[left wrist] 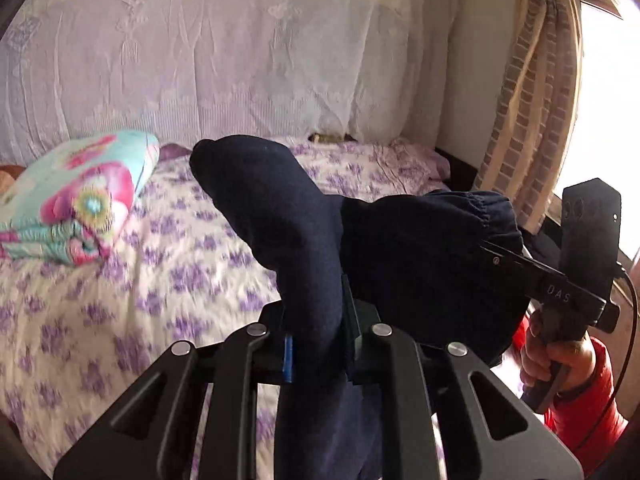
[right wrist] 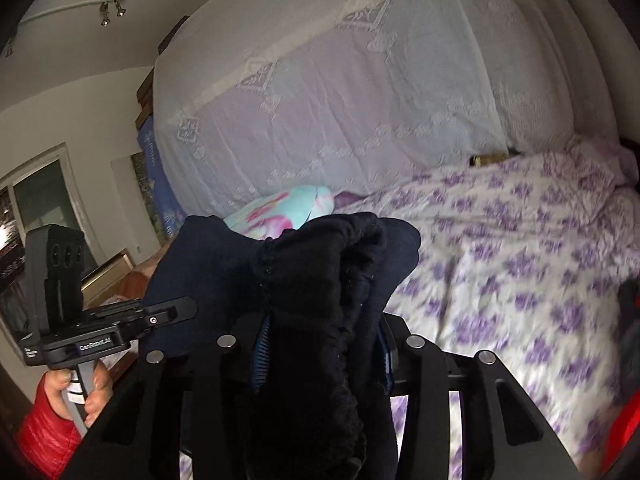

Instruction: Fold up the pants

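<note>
Dark navy pants [left wrist: 280, 216] hang in the air above the bed, held by both grippers. My left gripper [left wrist: 316, 328] is shut on a fold of the navy cloth, which rises out of its jaws and droops below them. My right gripper [right wrist: 320, 344] is shut on the gathered elastic waistband [right wrist: 352, 264] of the pants. The right gripper also shows in the left wrist view [left wrist: 496, 256], clamped on the waistband edge. The left gripper shows in the right wrist view [right wrist: 176, 312], at the pants' left side. The fingertips are hidden by cloth.
The bed [left wrist: 180, 272] has a white cover with purple flowers. A folded flowered blanket [left wrist: 80, 200] lies at its far left. A white lace curtain [left wrist: 224, 60] hangs behind the bed. A striped curtain [left wrist: 532, 112] and bright window are at the right.
</note>
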The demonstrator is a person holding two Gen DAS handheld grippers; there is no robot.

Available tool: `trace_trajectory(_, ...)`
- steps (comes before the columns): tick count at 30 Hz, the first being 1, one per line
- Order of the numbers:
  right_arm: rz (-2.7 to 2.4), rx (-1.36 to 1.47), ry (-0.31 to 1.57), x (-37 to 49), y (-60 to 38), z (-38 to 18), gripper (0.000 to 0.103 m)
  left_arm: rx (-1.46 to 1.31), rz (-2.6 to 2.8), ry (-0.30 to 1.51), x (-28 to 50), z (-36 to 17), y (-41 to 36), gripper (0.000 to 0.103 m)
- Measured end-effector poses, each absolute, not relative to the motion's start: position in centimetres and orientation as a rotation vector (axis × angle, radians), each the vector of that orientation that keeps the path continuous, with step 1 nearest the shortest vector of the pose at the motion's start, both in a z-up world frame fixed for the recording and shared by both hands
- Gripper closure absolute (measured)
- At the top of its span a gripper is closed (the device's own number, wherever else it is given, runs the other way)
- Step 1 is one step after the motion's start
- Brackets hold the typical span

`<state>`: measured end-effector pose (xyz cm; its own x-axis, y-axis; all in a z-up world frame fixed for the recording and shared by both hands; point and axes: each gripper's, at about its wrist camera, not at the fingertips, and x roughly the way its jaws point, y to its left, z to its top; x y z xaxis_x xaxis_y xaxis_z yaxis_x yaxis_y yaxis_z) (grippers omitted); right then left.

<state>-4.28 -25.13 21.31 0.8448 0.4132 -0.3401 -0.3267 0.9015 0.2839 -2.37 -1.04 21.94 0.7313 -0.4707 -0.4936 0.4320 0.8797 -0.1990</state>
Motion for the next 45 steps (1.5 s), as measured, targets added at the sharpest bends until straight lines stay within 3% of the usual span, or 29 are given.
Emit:
trace_trajectory(6,0.309,0.228,0.338,8.1,-25.2,22.3,0.061,-0.072,-0.382,0.515,10.6,24.4,-1.4,0.087)
trace_trajectory(9,0.298,0.195,0.361,14.2,-24.3,19.2,0.061,-0.077,-0.346,0.545,16.3,21.7,-1.0,0.087)
trace_trajectory(15,0.255,0.068,0.47,24.2,-21.9,9.2,0.06,-0.092,-0.28,0.655,26.0,11.1,0.8,0.087)
trace_trajectory(16,0.206,0.027,0.489,25.2,-21.5,7.1,0.053,-0.087,-0.251,0.686,27.4,8.6,1.2,0.086)
trace_trajectory(17,0.16,-0.002,0.584,26.8,-21.2,5.4,0.036,-0.086,-0.228,0.703,28.0,6.8,1.5,0.082)
trace_trajectory(18,0.145,-0.025,0.681,27.8,-20.9,4.4,0.033,-0.078,-0.193,0.719,28.7,5.1,1.9,0.077)
trace_trajectory(19,0.113,-0.085,0.687,27.8,-20.2,4.1,0.027,-0.08,-0.166,0.739,29.0,3.5,2.3,0.062)
trace_trajectory(20,0.099,-0.116,0.656,27.2,-19.9,4.3,0.017,-0.136,-0.176,0.778,29.4,3.1,3.0,0.061)
trace_trajectory(23,-0.007,-0.143,0.493,24.1,-20.5,6.0,0.014,-0.255,-0.167,0.716,27.9,4.6,5.2,0.048)
trace_trajectory(26,0.001,-0.058,0.36,20.2,-21.9,8.3,0.014,-0.31,-0.182,0.672,24.7,5.9,6.4,0.044)
trace_trajectory(27,0.037,-0.03,0.366,19.6,-22.1,8.8,0.014,-0.314,-0.212,0.663,23.6,6.4,6.3,0.041)
trace_trajectory(29,0.05,-0.044,0.449,19.6,-21.2,8.0,0.013,-0.262,-0.24,0.653,21.9,7.4,4.7,0.022)
trace_trajectory(31,0.036,-0.114,0.67,22.1,-20.0,5.0,0.003,-0.15,-0.229,0.712,21.9,6.6,2.2,0.007)
trace_trajectory(32,0.046,-0.123,0.814,23.8,-19.6,3.1,0.004,-0.081,-0.223,0.776,22.4,5.1,1.0,0.007)
trace_trajectory(33,0.058,-0.062,0.817,23.9,-20.3,3.2,0.004,-0.022,-0.209,0.84,22.9,3.2,0.0,0.005)
trace_trajectory(38,0.002,0.011,0.654,19.2,-21.1,5.0,0.004,-0.237,-0.189,0.752,19.9,4.0,3.4,0.006)
trace_trajectory(45,0.032,-0.048,0.521,10.5,-18.8,6.8,0.004,-0.245,-0.193,0.688,11.4,4.7,4.0,0.006)
